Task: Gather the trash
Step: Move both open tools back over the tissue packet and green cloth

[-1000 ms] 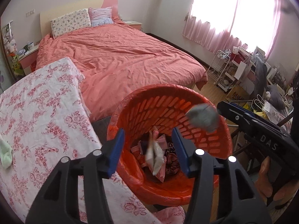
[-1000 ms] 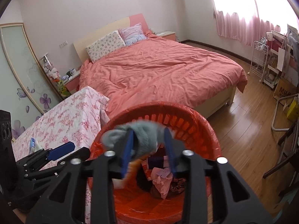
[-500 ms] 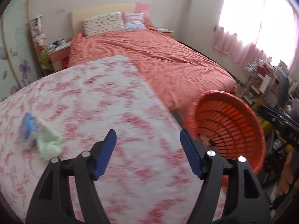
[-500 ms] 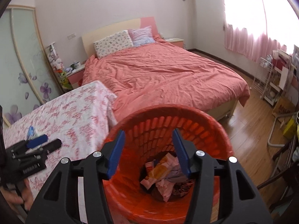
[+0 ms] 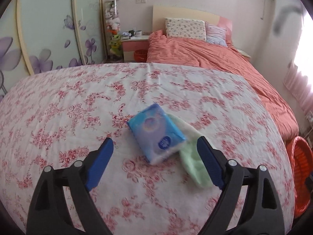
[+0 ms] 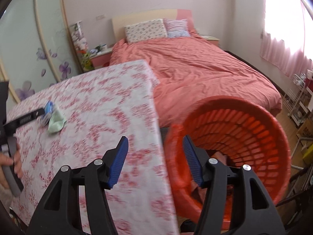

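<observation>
A blue tissue pack (image 5: 156,132) lies on the floral tablecloth (image 5: 78,101), partly on top of a pale green cloth (image 5: 192,156). My left gripper (image 5: 155,152) is open and empty, its fingers on either side of the pack, just short of it. My right gripper (image 6: 155,157) is open and empty, over the table's edge next to the orange basket (image 6: 244,137), which holds some trash. The pack (image 6: 48,107) and the green cloth (image 6: 56,121) show far left in the right wrist view, by the left gripper's finger (image 6: 23,119).
The table (image 6: 117,117) stands against a bed with a coral quilt (image 6: 195,68). The basket's edge (image 5: 299,168) shows at the right of the left wrist view. A nightstand (image 5: 135,45) and a sliding wardrobe (image 5: 49,29) are behind. A wire rack (image 6: 299,101) stands at right.
My left gripper swung left from the basket to the tissue pack. My right gripper let go of the grey item over the basket, opened, and shifted left to the table edge.
</observation>
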